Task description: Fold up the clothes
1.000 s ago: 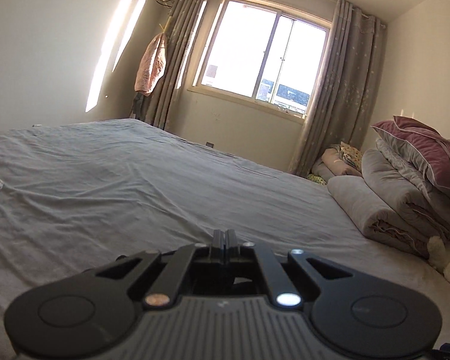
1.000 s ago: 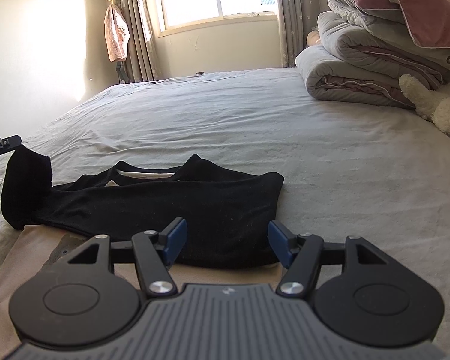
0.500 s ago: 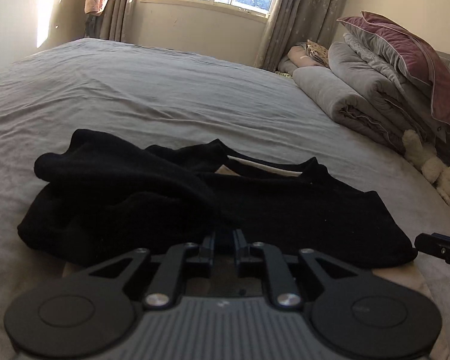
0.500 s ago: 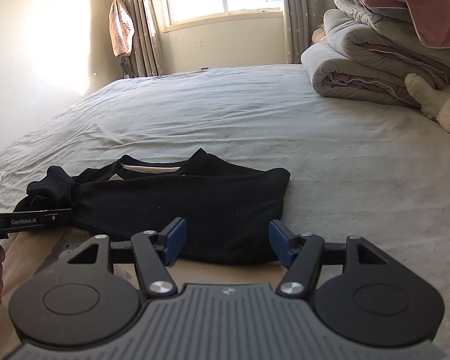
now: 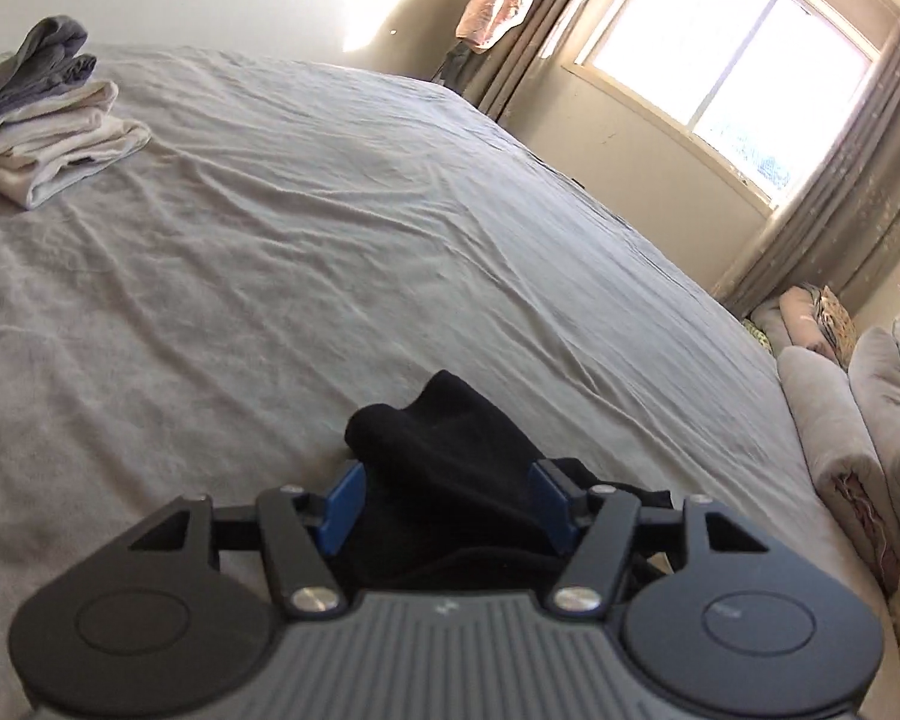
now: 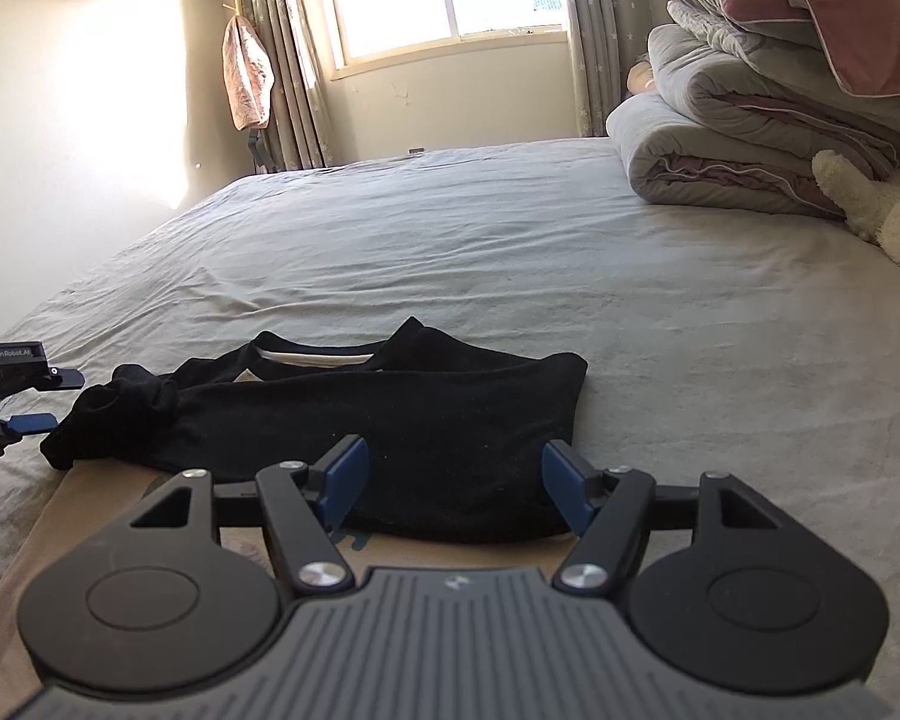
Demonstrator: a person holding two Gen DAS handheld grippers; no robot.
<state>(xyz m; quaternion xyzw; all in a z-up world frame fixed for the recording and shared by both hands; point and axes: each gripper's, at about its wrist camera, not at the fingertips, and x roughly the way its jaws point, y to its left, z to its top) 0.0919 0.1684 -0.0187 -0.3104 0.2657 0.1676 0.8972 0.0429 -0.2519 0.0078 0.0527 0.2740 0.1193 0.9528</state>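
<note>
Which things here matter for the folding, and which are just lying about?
For the job: black shirt, tan board under it, left gripper, right gripper, both open.

Lying about: folded pile, rolled quilts, plush toy, hanging pink garment.

Bed (image 6: 510,252) covered by wrinkled grey sheet, fills mid-frame in both views. Lying on it: black top (image 6: 390,420) lower centre, over a tan garment (image 6: 90,498) lower left; rolled grey quilts (image 6: 720,144) upper right; white plush toy (image 6: 876,210) at right edge; stack of folded clothes (image 5: 42,132) upper left, left-wrist view.
</note>
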